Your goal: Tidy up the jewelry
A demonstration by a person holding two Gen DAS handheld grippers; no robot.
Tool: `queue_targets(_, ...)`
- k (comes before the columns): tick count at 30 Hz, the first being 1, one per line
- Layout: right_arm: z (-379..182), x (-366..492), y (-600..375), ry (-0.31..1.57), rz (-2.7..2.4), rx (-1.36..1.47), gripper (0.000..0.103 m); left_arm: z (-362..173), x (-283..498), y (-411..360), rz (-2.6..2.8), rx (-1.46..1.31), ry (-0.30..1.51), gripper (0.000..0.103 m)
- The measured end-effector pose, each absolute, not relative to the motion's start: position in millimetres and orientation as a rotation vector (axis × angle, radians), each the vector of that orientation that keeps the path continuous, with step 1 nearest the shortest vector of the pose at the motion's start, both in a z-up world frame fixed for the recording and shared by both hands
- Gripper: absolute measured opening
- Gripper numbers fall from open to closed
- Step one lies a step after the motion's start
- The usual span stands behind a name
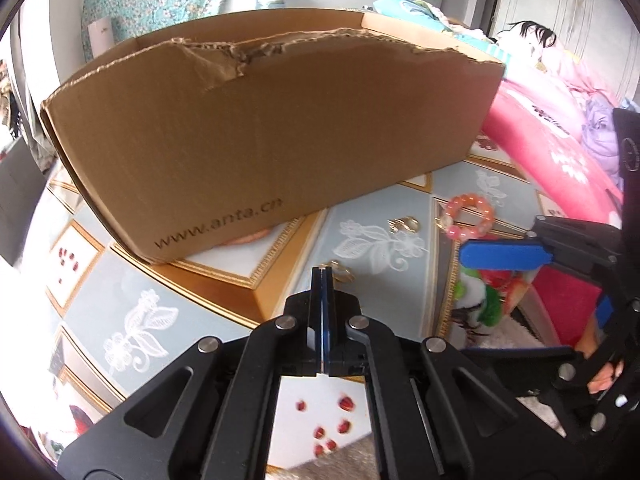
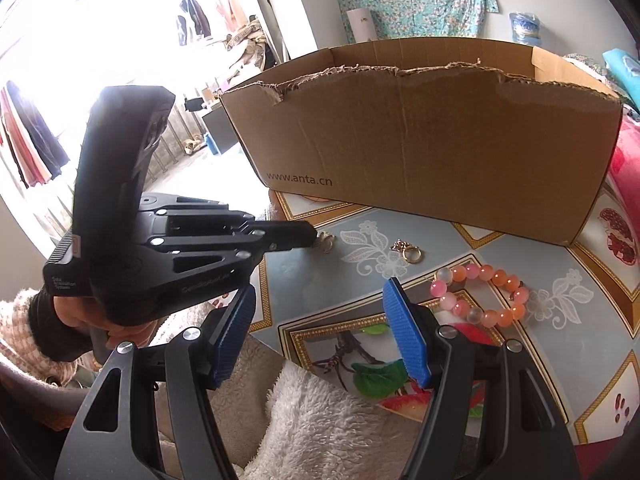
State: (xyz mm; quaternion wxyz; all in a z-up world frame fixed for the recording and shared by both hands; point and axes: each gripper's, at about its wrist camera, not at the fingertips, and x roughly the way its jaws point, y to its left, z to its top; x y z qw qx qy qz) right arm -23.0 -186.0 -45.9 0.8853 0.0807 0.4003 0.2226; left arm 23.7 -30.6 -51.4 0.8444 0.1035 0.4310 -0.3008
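A pink and orange bead bracelet (image 1: pixel 476 202) (image 2: pixel 486 273) lies on the patterned table cover (image 2: pixel 440 248). Left of it sits a small cluster of gold rings (image 1: pixel 404 224) (image 2: pixel 408 251). Another small gold piece (image 1: pixel 343 273) (image 2: pixel 327 241) lies right at the tips of my left gripper (image 1: pixel 322 270) (image 2: pixel 314 236), which is shut. I cannot tell whether it pinches that piece. My right gripper (image 2: pixel 320 328) stands open above the table's near edge, short of the bracelet, with nothing between its blue pads (image 1: pixel 504 254).
A brown cardboard box (image 1: pixel 280 128) (image 2: pixel 440 152) with a torn top edge stands behind the jewelry, open at the top. White fleece (image 2: pixel 320 412) lies at the near edge. Pink bedding (image 1: pixel 540 136) is on the right. A hand (image 2: pixel 80 316) holds the left gripper.
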Motion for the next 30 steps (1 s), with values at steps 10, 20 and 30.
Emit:
queue_targets(10, -48, -24, -194, 0.833, 0.455, 0.2, 0.065, -49, 21, -29, -0.622, 0.173, 0.921, 0.022)
queue_targets(20, -47, -27, -219, 0.816, 0.434, 0.284, 0.065, -51, 30, -35, -0.601, 0.138, 0.935, 0.03)
queue_targets(30, -43, -33, -241, 0.78, 0.411, 0.353, 0.065, -55, 21, -61, -0.476, 0.277, 0.865, 0.029)
